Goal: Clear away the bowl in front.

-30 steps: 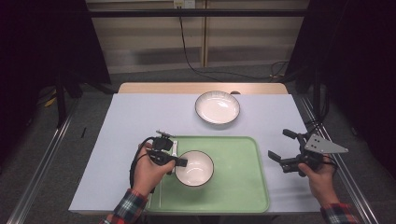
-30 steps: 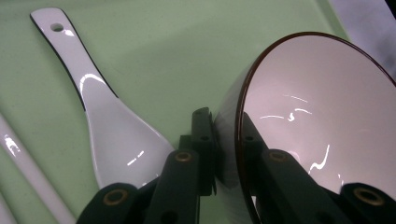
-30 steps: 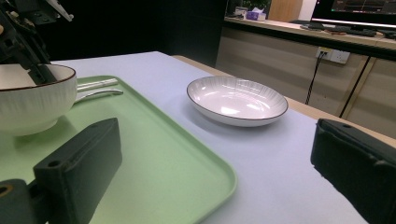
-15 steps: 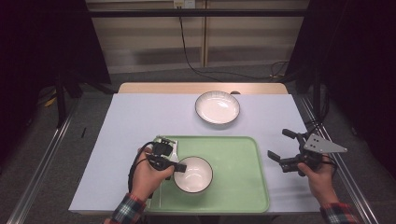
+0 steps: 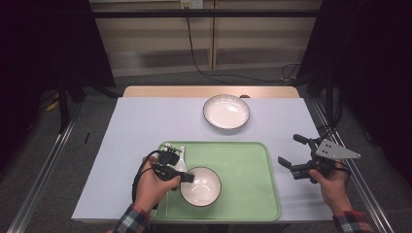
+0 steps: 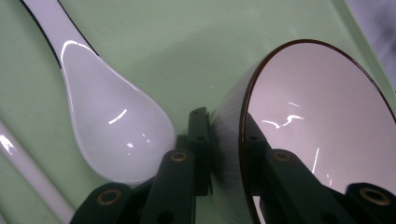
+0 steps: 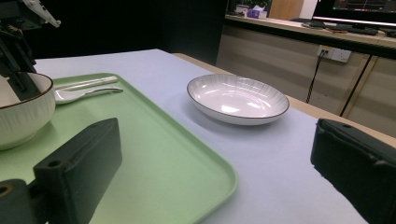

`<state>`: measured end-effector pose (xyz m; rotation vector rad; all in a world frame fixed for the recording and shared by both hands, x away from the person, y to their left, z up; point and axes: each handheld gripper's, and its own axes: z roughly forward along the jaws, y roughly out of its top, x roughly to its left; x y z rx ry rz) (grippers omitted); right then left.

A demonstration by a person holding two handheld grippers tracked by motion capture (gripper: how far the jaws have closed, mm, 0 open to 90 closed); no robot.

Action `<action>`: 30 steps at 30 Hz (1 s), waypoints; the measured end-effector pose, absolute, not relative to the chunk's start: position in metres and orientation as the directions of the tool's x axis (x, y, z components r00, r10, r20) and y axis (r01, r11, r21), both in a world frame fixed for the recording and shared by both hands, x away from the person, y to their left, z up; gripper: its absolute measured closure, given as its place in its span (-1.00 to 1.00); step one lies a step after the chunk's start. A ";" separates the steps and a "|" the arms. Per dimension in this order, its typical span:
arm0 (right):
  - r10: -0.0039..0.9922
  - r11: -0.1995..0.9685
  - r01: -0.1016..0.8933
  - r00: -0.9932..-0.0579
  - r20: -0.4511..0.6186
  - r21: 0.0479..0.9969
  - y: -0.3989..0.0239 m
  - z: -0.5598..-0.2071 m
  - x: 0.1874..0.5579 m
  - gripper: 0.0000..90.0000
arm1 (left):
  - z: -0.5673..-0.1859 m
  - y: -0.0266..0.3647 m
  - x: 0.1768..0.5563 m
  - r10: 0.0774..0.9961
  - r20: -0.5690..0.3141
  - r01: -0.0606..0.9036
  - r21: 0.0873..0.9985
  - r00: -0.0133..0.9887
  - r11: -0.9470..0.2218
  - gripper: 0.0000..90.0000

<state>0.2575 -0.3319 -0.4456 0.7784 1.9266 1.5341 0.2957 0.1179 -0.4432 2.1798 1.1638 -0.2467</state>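
Note:
A white bowl (image 5: 201, 187) with a dark rim sits at the near left of the green tray (image 5: 243, 160). My left gripper (image 5: 187, 178) holds the bowl's left rim. In the left gripper view the bowl (image 6: 317, 116) has one jaw outside its wall and the other inside, and the left gripper (image 6: 224, 126) pinches the rim. Its jaws have just been opening slightly, with the rim still between them. A white spoon (image 5: 180, 162) (image 6: 112, 126) lies on the tray beside the bowl. My right gripper (image 5: 288, 149) (image 7: 215, 158) hovers open and empty right of the tray.
An empty white plate (image 5: 226, 111) (image 7: 237, 98) rests on the pale table cover beyond the tray. A thin white stick (image 6: 28, 168) (image 7: 86, 82) lies along the tray's left edge by the spoon (image 7: 84, 94). Metal rails run down both table sides.
The left gripper and the bowl have shifted a little toward the near edge of the tray. The right gripper has stayed where it was.

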 end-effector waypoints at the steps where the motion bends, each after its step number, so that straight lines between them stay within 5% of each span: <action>1: 0.723 0.182 0.105 -0.688 -0.061 0.978 -0.332 -0.445 0.257 -0.97 | -0.443 0.118 0.296 0.676 -0.445 0.799 0.449 0.588 -0.399 0.77; 21: 0.727 0.195 0.099 -0.682 -0.076 0.976 -0.333 -0.446 0.258 -0.97 | -0.426 0.124 0.315 0.630 -0.516 0.788 0.552 0.580 -0.273 0.34; 30: 0.727 0.195 0.103 -0.683 -0.073 0.975 -0.333 -0.446 0.259 -0.97 | -0.420 0.132 0.340 0.652 -0.513 0.768 0.617 0.558 -0.171 -0.05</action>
